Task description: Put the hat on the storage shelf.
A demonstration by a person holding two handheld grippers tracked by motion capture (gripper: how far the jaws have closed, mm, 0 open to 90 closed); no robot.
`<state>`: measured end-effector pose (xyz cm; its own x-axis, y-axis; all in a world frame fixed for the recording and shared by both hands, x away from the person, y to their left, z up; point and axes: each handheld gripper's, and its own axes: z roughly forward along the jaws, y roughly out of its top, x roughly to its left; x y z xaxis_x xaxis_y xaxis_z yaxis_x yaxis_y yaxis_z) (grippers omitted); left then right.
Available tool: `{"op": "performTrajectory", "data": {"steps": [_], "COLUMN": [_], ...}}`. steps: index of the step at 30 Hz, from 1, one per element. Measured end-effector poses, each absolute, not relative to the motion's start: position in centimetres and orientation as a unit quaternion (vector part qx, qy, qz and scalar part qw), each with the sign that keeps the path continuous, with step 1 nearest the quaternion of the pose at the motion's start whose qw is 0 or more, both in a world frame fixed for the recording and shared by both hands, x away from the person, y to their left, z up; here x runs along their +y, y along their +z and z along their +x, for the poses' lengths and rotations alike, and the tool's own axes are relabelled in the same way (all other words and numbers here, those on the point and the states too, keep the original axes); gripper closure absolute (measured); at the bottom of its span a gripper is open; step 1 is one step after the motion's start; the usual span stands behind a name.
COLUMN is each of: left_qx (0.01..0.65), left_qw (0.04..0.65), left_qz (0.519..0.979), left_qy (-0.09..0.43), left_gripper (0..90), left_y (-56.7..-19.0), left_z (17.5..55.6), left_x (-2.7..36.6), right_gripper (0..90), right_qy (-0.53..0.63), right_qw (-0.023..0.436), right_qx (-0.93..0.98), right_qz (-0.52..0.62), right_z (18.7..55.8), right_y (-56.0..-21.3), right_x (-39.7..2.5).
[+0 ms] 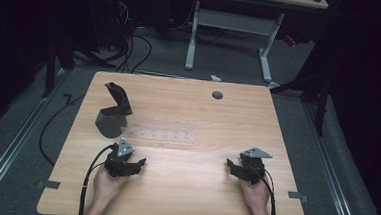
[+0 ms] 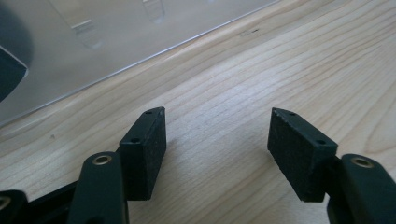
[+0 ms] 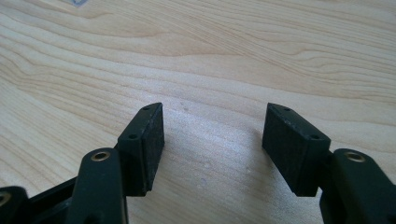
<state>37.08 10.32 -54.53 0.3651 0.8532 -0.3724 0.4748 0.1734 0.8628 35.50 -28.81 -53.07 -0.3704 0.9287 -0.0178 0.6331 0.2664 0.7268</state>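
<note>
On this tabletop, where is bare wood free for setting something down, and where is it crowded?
Free: the wide strip between the left tongs and right tongs, and the right half of the table behind the right tongs, apart from a small grey grommet. Crowded: the left rear, where a dark case stands at the clear plastic rack, just ahead of the left tongs.

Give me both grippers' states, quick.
Left gripper: open, holding nothing, above the table.
Right gripper: open, holding nothing, above bare wood.
</note>
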Motion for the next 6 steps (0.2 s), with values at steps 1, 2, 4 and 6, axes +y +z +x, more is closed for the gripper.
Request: {"op": "performTrajectory", "data": {"steps": [1,2,4,6], "left_qx": [0.537,0.538,0.540,0.545], "left_qw": [0.550,0.550,0.553,0.553], "left_qz": [0.617,0.616,0.611,0.606], "left_qy": [0.171,0.170,0.171,0.171], "left_gripper": [37.6,37.5,37.3,36.6], "left_y": [-54.57,-54.57,-54.65,-54.64], "left_z": [37.16,37.21,37.32,37.47], "left_x": [10.32,10.34,10.35,10.43], "right_gripper": [39.0,38.9,38.9,38.9], "right_qy": [0.323,0.323,0.323,0.323], "right_qw": [0.229,0.229,0.229,0.229], "right_qx": [0.762,0.762,0.762,0.762], "right_qz": [0.513,0.513,0.513,0.513], "right_z": [35.49,35.49,35.49,35.49], "right_y": [-53.07,-53.08,-53.08,-53.08], "right_x": [-28.81,-28.81,-28.81,-28.81]}}
